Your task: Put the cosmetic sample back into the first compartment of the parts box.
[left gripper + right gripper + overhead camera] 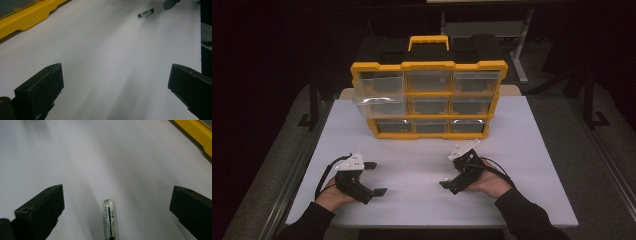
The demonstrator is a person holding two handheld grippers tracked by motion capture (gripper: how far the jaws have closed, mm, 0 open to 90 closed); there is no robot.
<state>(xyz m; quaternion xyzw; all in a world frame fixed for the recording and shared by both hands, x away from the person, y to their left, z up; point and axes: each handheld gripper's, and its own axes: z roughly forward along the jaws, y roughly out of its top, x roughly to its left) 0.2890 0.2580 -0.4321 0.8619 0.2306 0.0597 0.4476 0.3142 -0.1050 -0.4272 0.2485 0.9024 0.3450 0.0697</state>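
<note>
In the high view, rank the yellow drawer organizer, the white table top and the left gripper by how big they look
1. White table top
2. Yellow drawer organizer
3. Left gripper, though it lies nearer the camera, which flatters it.

Colours on the table

A clear small tube with a dark blue stripe is seen between black jaws; a yellow-framed organiser with clear drawers stands on the white table.

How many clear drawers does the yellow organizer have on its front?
9, in three rows of three on the organizer: top row, middle row, bottom row. The middle-left drawer sticks out. None seems hidden.
</note>
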